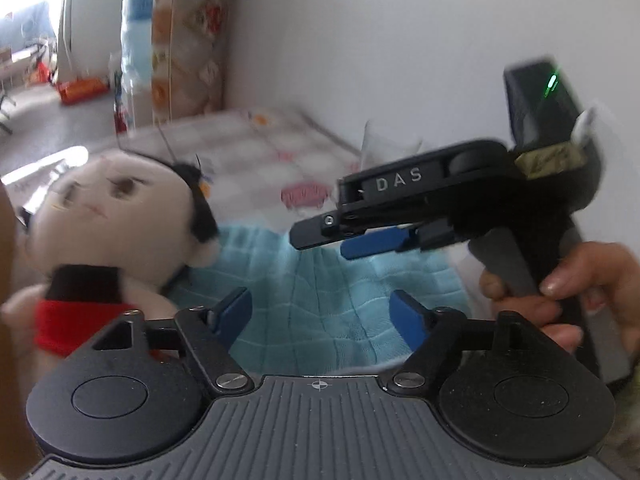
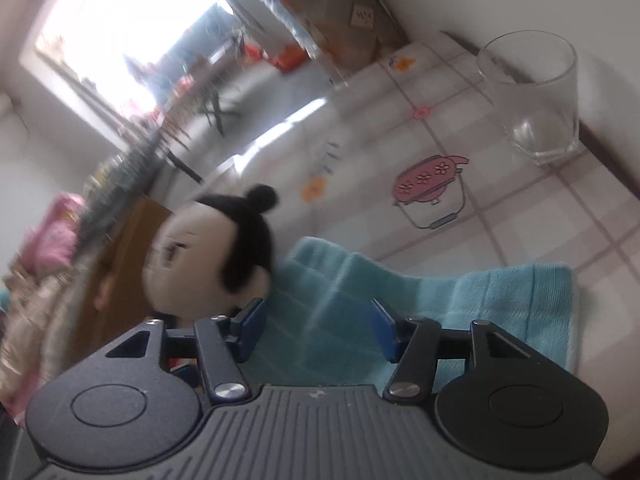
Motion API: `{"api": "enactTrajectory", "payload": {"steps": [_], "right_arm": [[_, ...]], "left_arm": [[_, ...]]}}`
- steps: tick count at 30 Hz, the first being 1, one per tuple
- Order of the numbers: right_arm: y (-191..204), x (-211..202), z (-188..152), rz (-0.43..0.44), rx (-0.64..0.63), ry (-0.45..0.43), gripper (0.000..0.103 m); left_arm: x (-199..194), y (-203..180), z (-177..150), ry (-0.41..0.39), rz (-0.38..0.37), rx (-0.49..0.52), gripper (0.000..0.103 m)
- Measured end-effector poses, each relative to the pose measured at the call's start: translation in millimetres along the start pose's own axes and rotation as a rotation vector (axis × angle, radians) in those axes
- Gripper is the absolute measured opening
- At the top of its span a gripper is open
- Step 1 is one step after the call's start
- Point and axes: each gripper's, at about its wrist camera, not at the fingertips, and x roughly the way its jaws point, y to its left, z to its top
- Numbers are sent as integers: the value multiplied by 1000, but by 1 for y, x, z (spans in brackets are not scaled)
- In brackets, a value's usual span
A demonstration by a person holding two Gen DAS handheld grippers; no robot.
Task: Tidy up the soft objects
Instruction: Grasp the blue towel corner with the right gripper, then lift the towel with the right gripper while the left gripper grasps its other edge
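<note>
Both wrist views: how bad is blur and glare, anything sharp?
Left wrist view: doll and patterned tablecloth smeared by motion blur; the left gripper itself is sharp; the right gripper crossing the view is slightly soft. Right wrist view: window blown out white; doll and left edge streaked; glass and towel fairly crisp. Strong fisheye bending in both.

Plush doll [image 2: 212, 252], blurred, perhaps touching teal towel [image 2: 500, 304]; glass [image 2: 532, 96] well apart

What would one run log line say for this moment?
task: organize soft objects | left gripper: jaws open, empty | right gripper: jaws open, empty | doll: beside towel | glass: upright
</note>
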Motion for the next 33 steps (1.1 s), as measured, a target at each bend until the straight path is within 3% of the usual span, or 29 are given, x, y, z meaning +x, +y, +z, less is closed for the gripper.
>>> {"api": "enactTrajectory", "payload": {"steps": [7, 10, 11, 12, 13, 15, 19, 28, 30, 33], "right_arm": [[2, 25, 0, -47, -116, 137, 58], [5, 32, -1, -55, -160, 146, 54], [7, 32, -1, -57, -173, 145, 52], [8, 33, -3, -53, -183, 142, 41], [7, 36, -3, -40, -190, 147, 27], [4, 36, -7, -15, -195, 144, 19], [-6, 26, -7, 99, -126, 98, 8], [-5, -40, -7, 615, 24, -137, 7], [-15, -44, -11, 629, 55, -146, 8], [-38, -55, -24, 543, 98, -135, 7]], "left_arm": [[51, 2, -5, 116, 58, 2, 51], [62, 7, -9, 145, 73, -22, 41], [61, 6, -11, 145, 80, -24, 30], [61, 6, -11, 136, 93, -18, 19], [62, 4, -10, 135, 103, -9, 16], [61, 3, -10, 134, 119, 3, 9], [48, 1, -10, 82, 133, 6, 7], [-50, -46, 8, -245, 299, 205, 7], [-49, -56, 7, -242, 302, 238, 7], [-30, -66, 1, -181, 244, 235, 7]]}}
